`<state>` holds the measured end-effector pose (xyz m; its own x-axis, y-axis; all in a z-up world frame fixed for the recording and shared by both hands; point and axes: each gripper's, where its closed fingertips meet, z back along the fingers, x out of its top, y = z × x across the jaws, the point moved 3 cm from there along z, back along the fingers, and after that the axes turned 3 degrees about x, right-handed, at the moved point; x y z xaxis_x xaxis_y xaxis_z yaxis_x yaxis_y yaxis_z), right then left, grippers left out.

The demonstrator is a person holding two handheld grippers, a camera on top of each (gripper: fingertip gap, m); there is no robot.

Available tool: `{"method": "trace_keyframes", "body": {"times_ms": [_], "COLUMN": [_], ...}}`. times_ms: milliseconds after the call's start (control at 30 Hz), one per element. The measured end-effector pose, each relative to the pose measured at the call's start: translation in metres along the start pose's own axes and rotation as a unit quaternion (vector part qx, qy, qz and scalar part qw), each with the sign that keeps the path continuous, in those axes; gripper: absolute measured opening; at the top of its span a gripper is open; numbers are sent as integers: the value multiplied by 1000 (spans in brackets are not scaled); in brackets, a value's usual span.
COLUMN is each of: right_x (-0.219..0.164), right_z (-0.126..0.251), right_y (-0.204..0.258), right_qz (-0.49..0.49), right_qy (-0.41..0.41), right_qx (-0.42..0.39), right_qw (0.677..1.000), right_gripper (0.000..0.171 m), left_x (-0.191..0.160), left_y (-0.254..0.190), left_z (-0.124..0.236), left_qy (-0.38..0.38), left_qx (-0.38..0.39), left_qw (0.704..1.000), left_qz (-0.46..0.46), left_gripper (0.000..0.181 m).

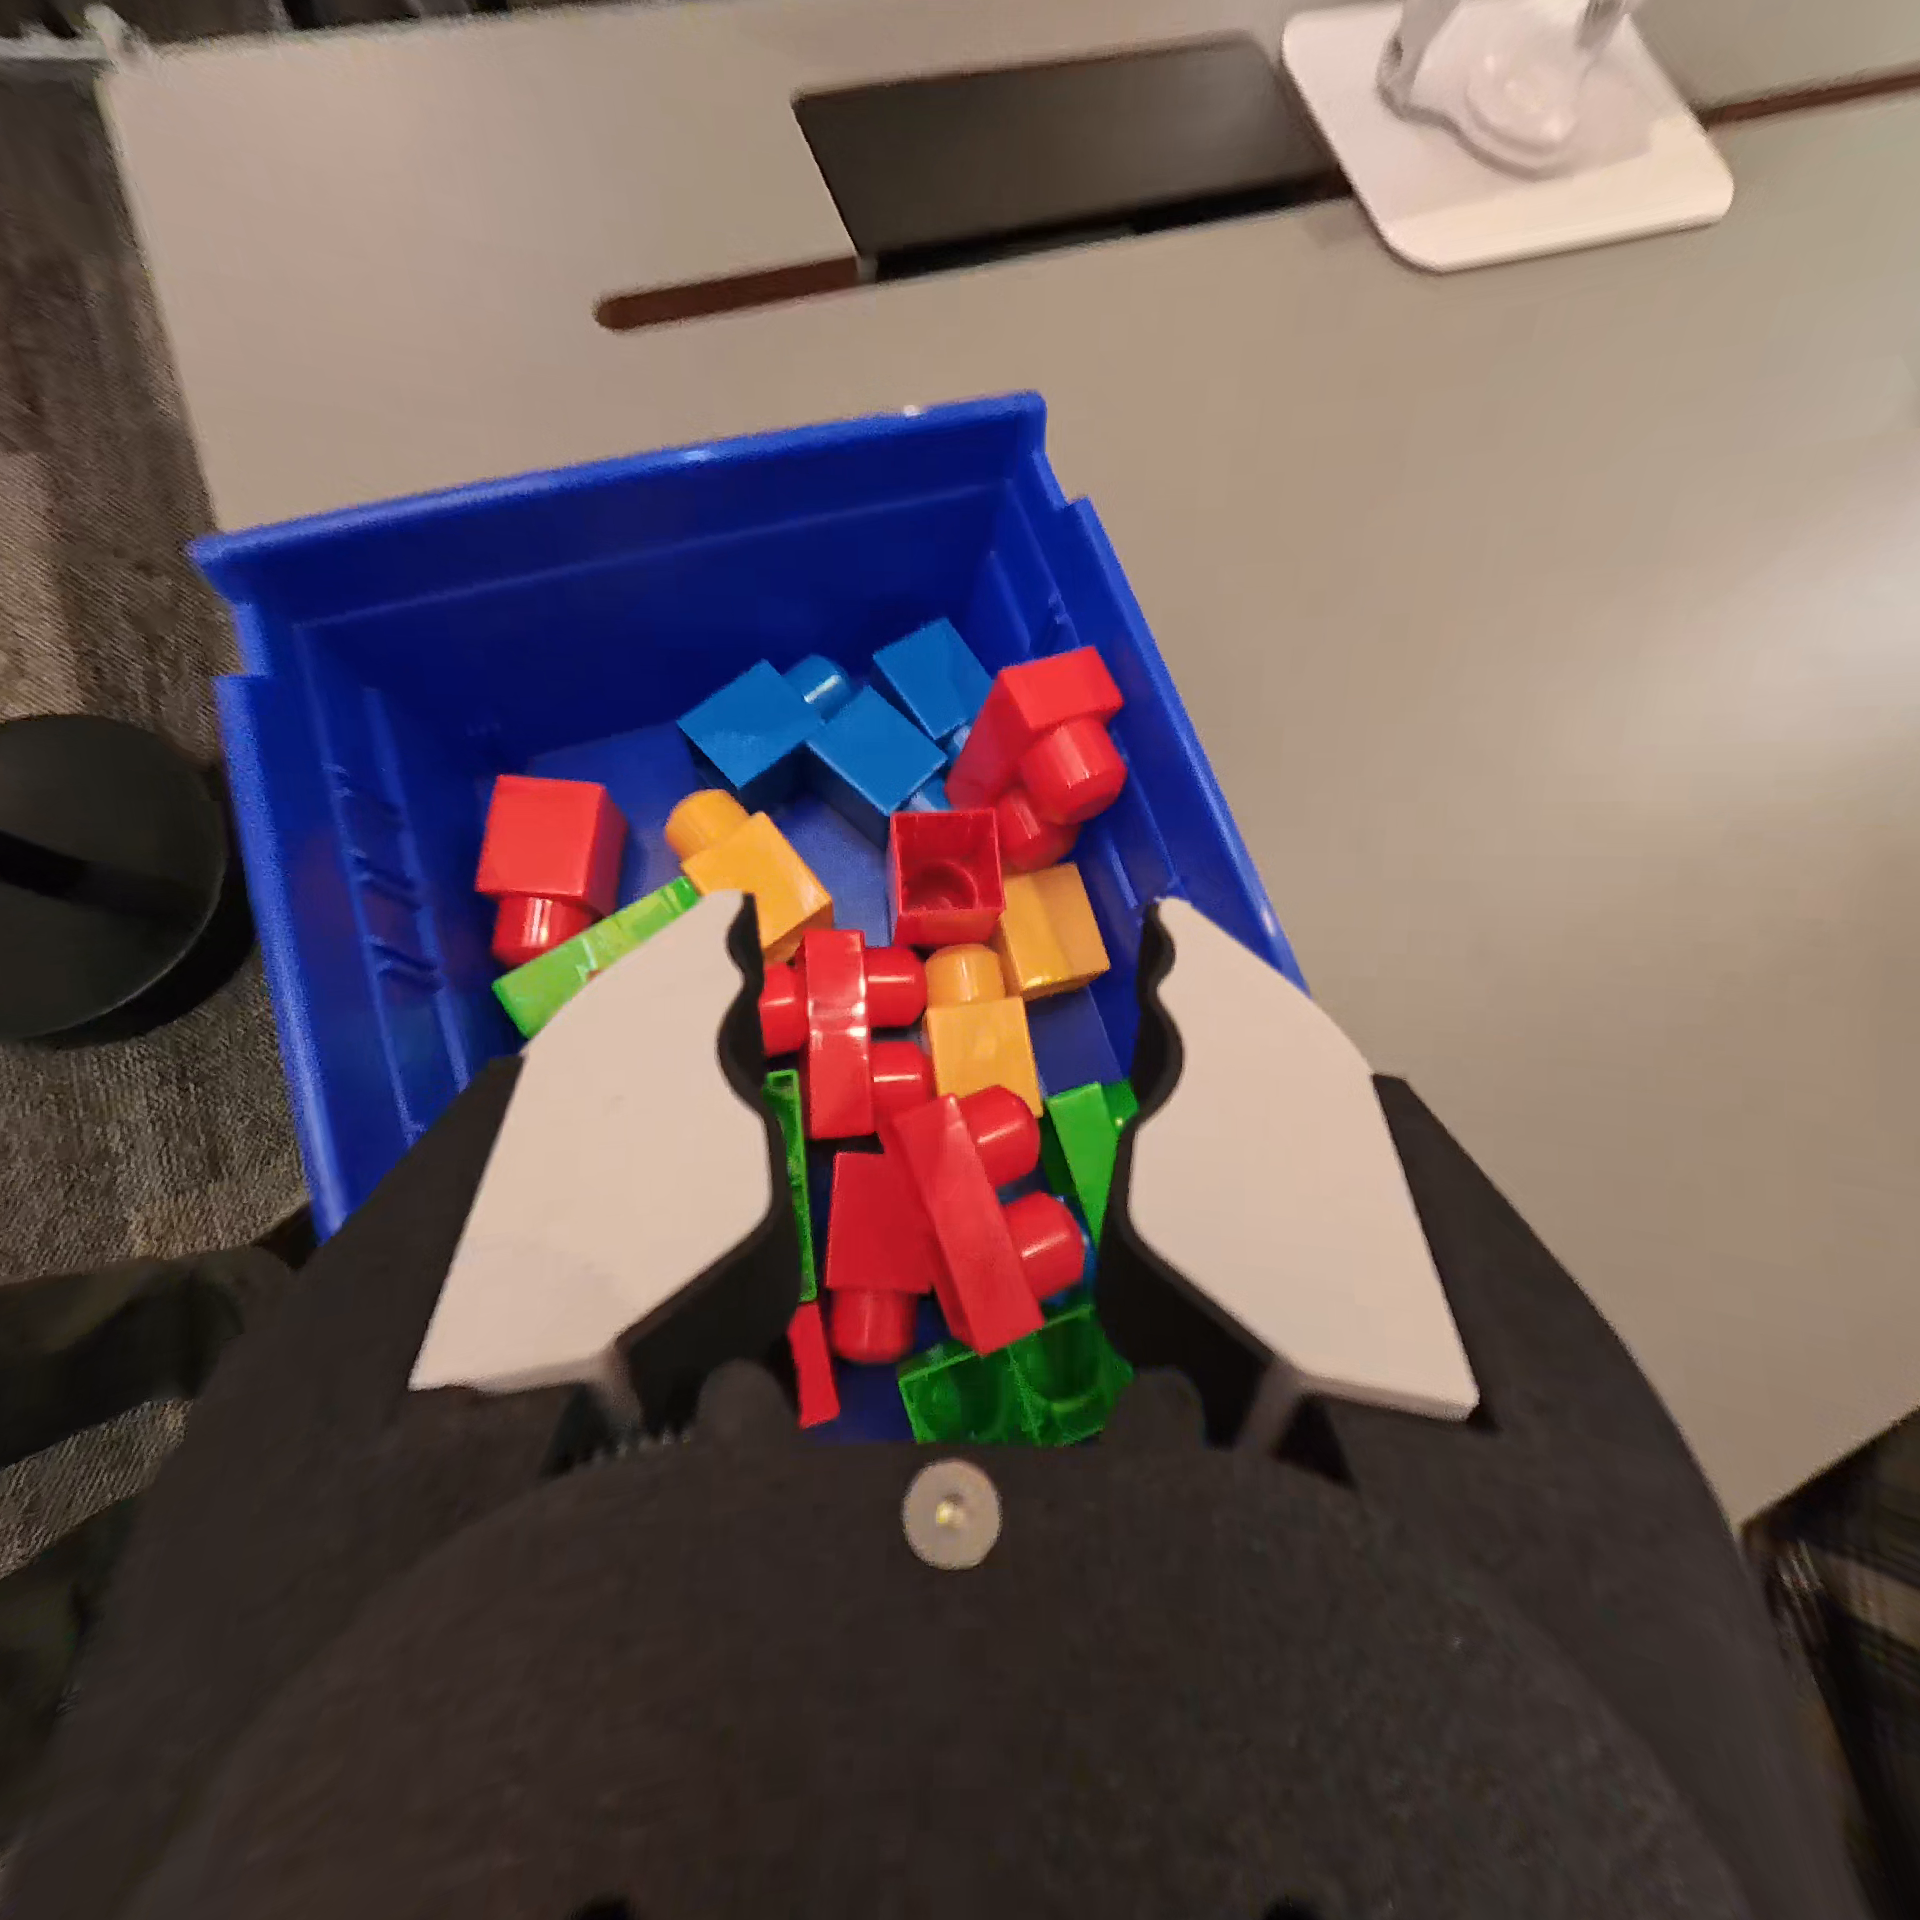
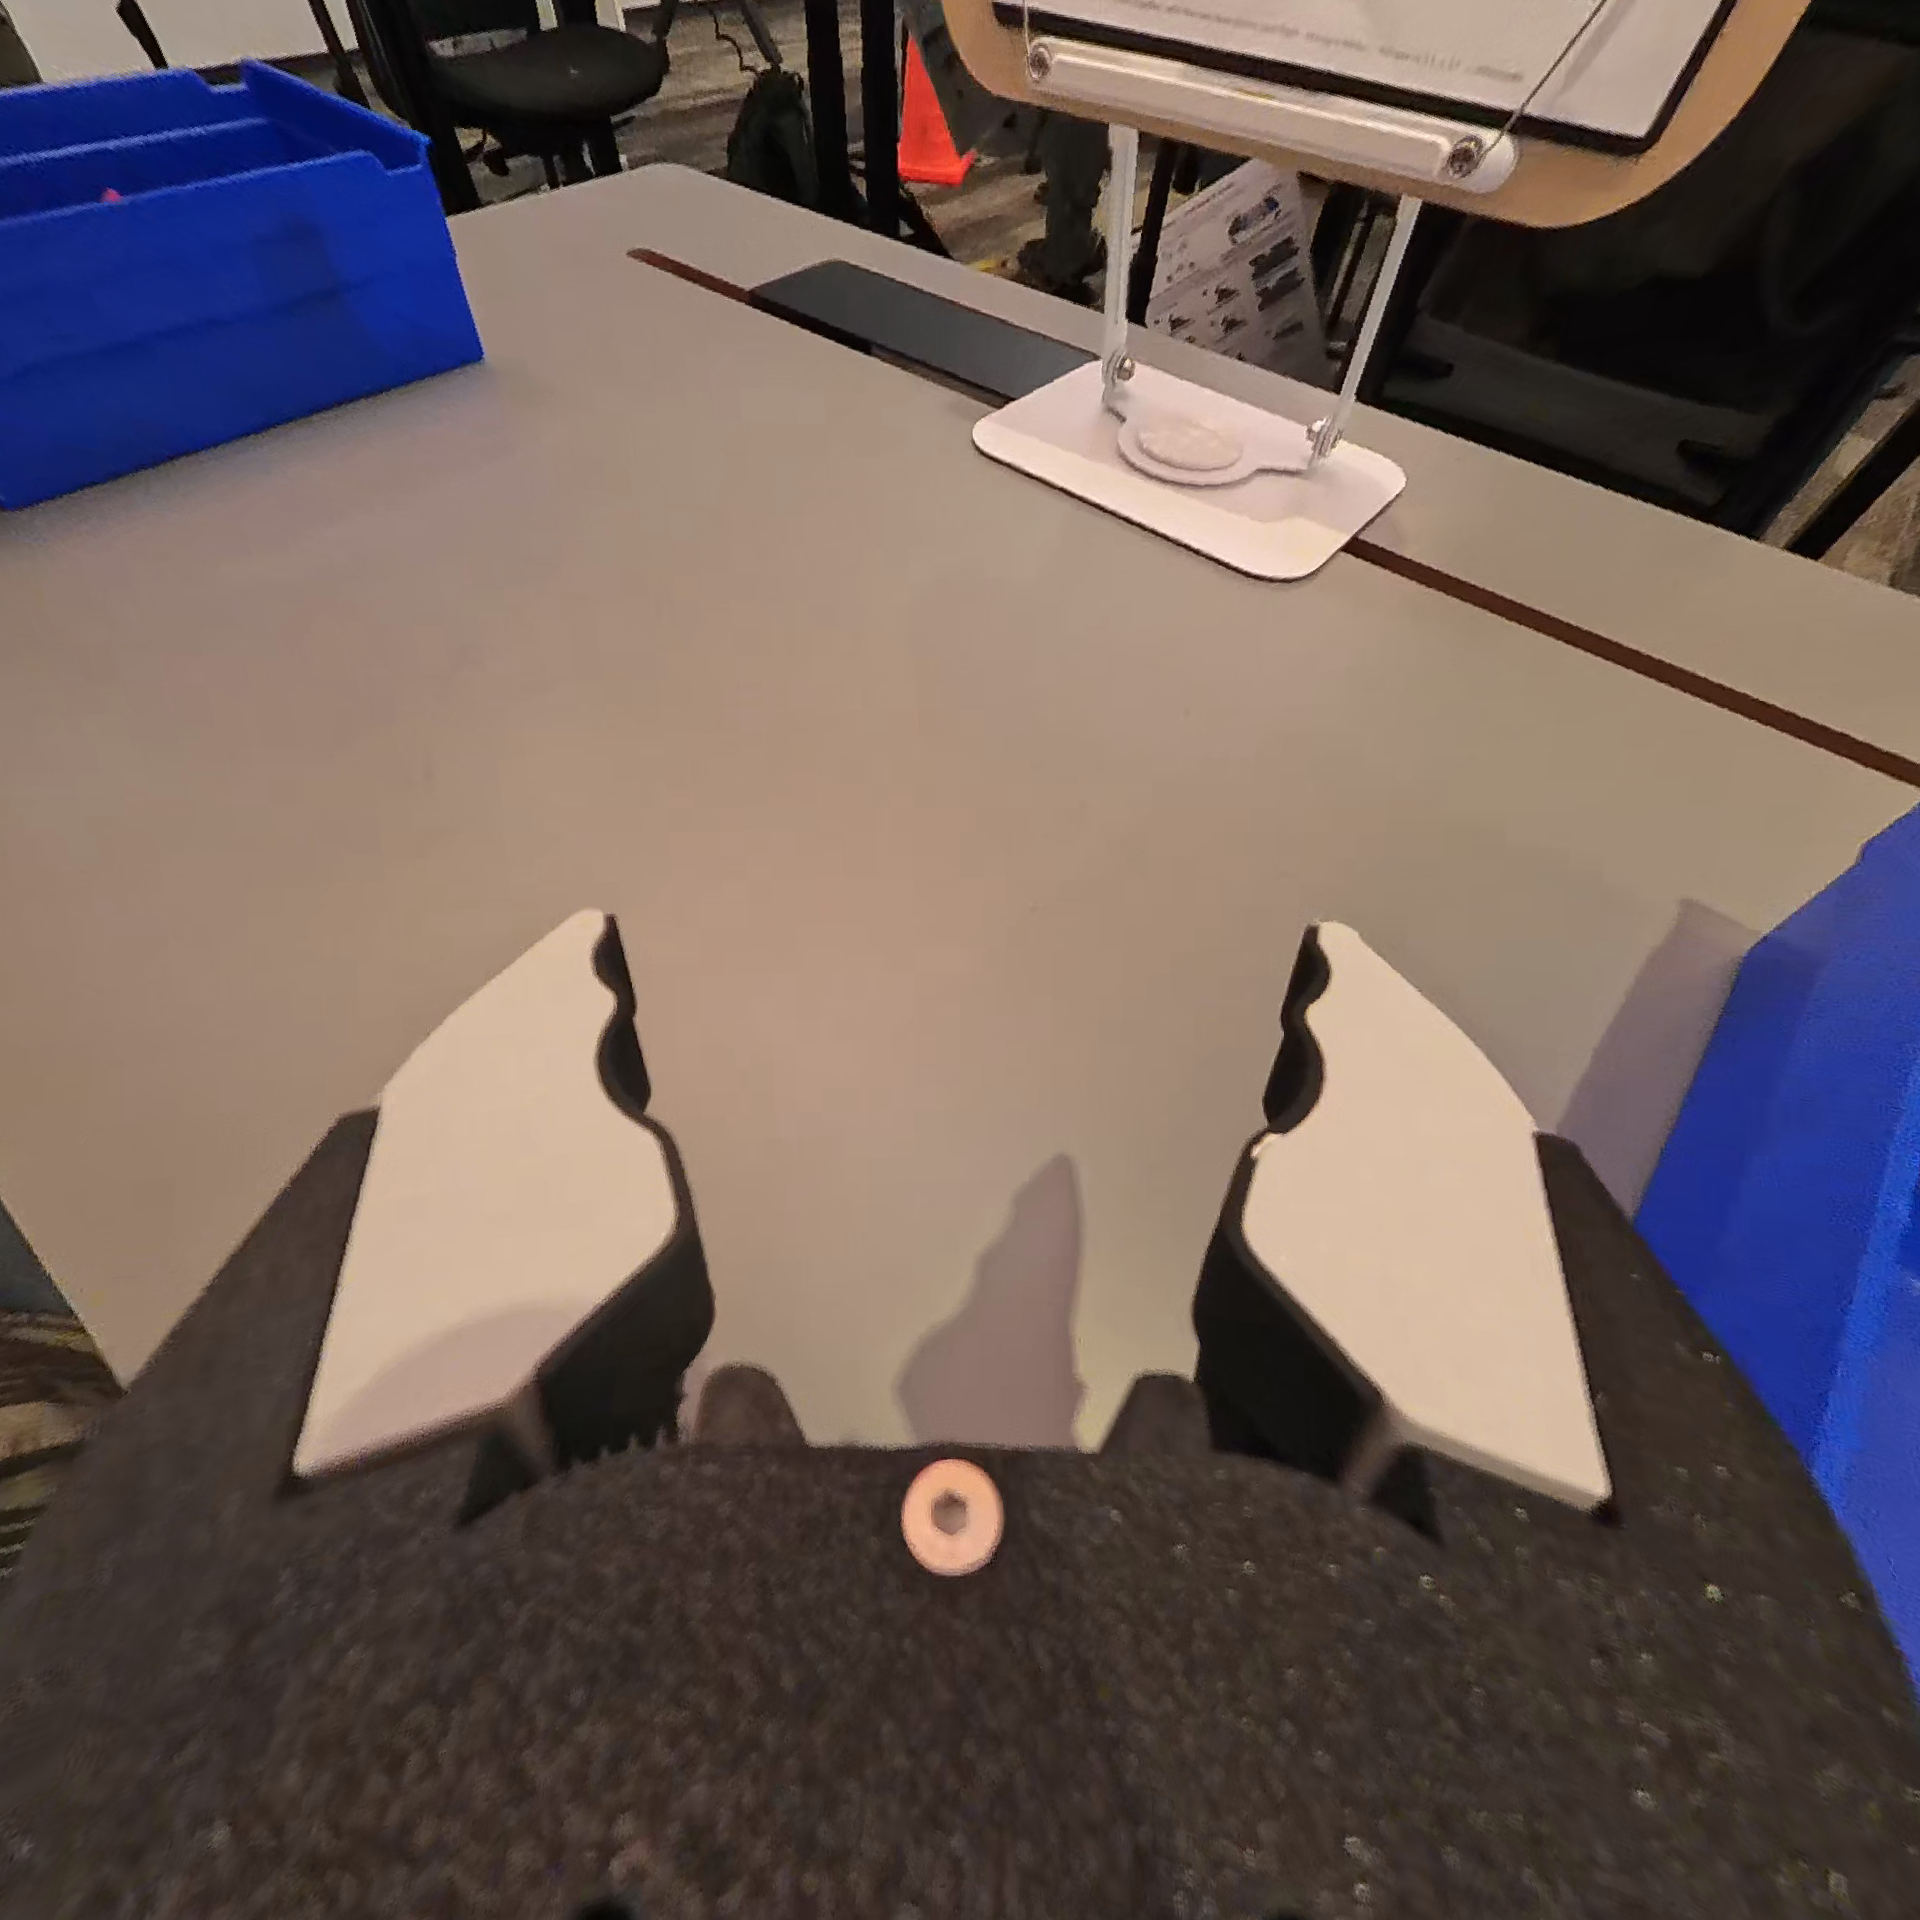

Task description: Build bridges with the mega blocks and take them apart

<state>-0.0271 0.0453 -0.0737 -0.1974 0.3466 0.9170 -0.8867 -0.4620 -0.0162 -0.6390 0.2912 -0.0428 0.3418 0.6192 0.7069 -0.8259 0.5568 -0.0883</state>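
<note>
Left wrist view, claw: the left gripper hangs over the blue bin, fingers spread, nothing between them.
Left wrist view, blocks: all the mega blocks lie loose in a jumble inside that bin, which stands on the grey table close to its edge; none are joined into a bridge.
Left wrist view, block in line: a red two-stud block lies on its side right in the gap between the fingertips, below them; an orange block lies against it, and a second red block lies nearer the claw's base.
Left wrist view, contact: whether the tips touch any block I cannot tell.
Left wrist view, step in hand: judged as the first pick for building.
Left wrist view, doing it well: come straight down so the pads meet the red block's flat sides, not its round studs, and keep clear of the orange neighbour and the bin wall at the right finger.
Right wrist view, claw: the right gripper is spread wide and empty, low over bare table.
Right wrist view, bins: one blue bin stands far left; another blue wall sits just beside the right finger.
Right wrist view, blocks: none lie near this claw; the bare table ahead suits the build.
Right wrist view, background: a white stand rests farther back.
</note>
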Motion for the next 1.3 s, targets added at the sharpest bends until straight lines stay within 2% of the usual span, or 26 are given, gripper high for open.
{"method": "trace_keyframes", "body": {"times_ms": [133, 300, 467, 600, 733, 1000, 1167, 1300], "right_x": [-3, -6, -10, -11, -11, -14, -10, -6], "right_z": [-4, -8, -15, -16, -17, -14, -10, -7], "right_y": [1, 4, 6, 8, 9, 12, 12, 12], "right_qz": [6, 12, 15, 25, 25, 32, 36, 37], "right_qy": [4, 14, 18, 19, 20, 24, 18, 15], "right_qx": [3, 13, 20, 18, 19, 23, 19, 12], "right_qw": [1000, 1000, 1000, 999, 999, 999, 999, 999], "right_gripper": [116, 116, 114, 114, 114, 114, 114, 114], "left_x": [-12, -36, -60, -74, -79, -84, -98, -85], "left_y": [1, -3, -7, -12, -19, -24, -4, 22], "left_z": [-13, -7, 1, 1, 0, 0, -13, -11], "left_qy": [65, 138, 192, 230, 217, 195, 226, 223], "left_qx": [-23, -41, -4, 55, 101, 107, 152, 201], "left_qw": [998, 990, 981, 972, 970, 973, 959, 951], "left_qz": [-11, 3, 10, -5, -49, -65, -78, -72], "left_gripper": [66, 67, 66, 72, 76, 76, 78, 78]}}
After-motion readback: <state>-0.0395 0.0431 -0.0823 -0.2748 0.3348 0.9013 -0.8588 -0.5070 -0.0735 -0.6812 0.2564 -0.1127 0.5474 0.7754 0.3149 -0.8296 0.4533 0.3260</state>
